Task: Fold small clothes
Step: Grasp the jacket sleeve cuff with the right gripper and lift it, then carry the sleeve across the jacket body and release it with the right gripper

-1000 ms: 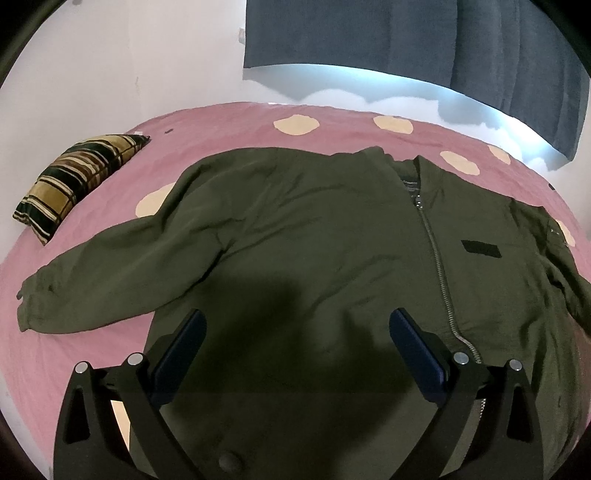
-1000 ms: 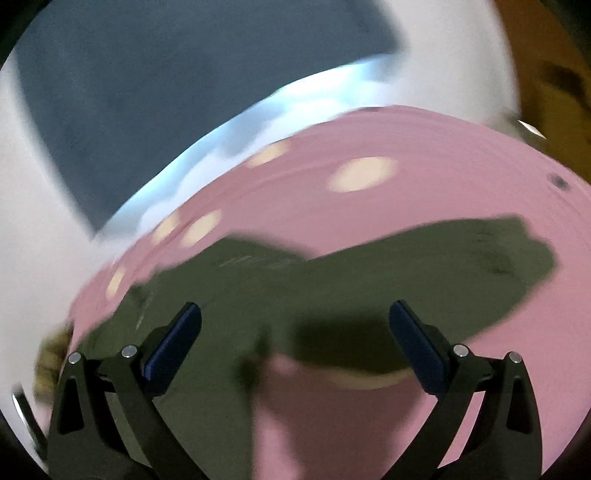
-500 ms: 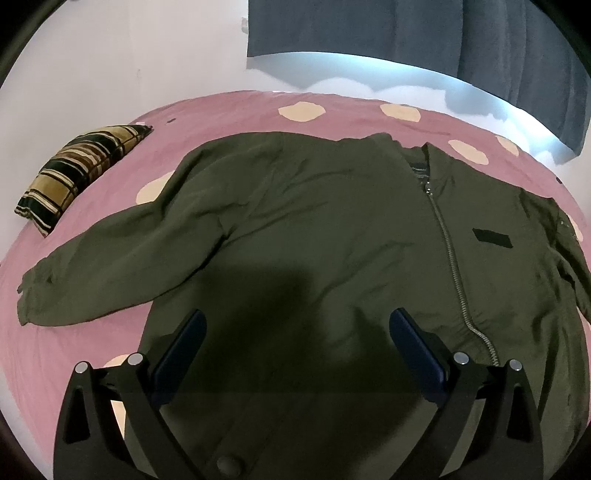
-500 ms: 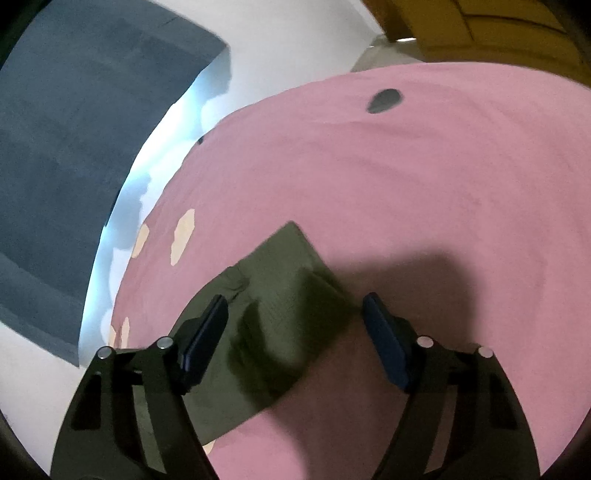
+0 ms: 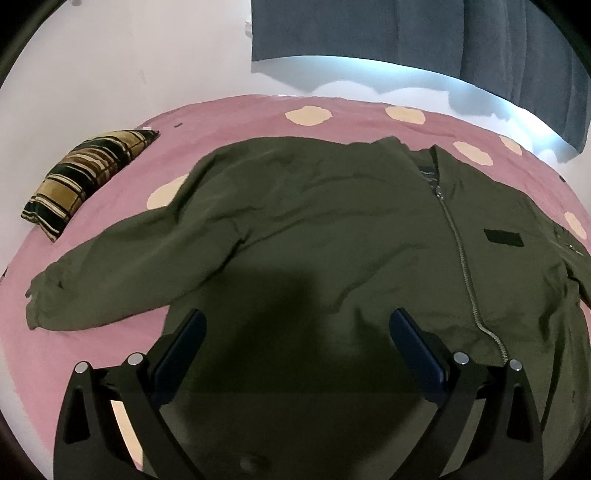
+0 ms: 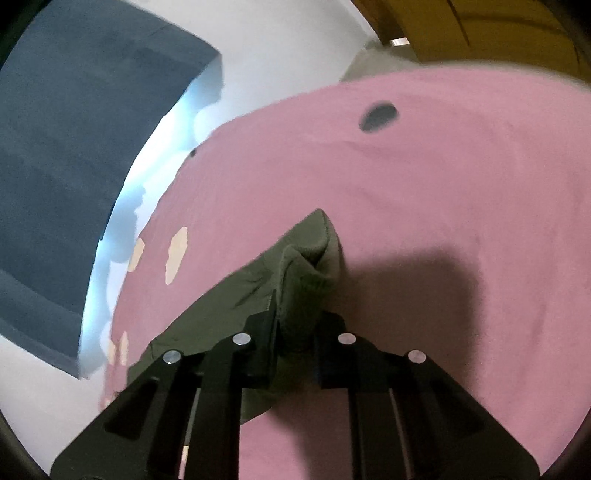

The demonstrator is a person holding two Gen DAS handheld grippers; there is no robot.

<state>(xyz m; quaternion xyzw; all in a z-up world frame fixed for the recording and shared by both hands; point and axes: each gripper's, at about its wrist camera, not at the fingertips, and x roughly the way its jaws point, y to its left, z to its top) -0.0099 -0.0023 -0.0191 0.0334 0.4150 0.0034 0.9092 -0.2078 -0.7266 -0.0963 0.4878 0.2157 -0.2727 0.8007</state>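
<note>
An olive-green zip jacket [image 5: 332, 236] lies spread flat, front up, on a pink bedspread [image 5: 229, 114] with cream dots. Its left sleeve [image 5: 122, 273] stretches out to the left. My left gripper [image 5: 295, 332] is open and empty, hovering above the jacket's lower body. In the right wrist view my right gripper [image 6: 295, 325] is shut on the cuff of the jacket's right sleeve [image 6: 306, 266], which bunches up between the fingers just above the bedspread [image 6: 443, 192].
A striped black-and-gold pillow [image 5: 88, 177] lies at the bed's far left. A dark blue curtain [image 5: 406, 33] hangs on the white wall behind the bed. A dark spot [image 6: 378, 116] marks the bedspread; wooden furniture [image 6: 480, 29] stands beyond the bed.
My right gripper has closed on the sleeve cuff, which was lying flat between its open fingers. My left gripper has drifted slightly over the jacket and stayed open.
</note>
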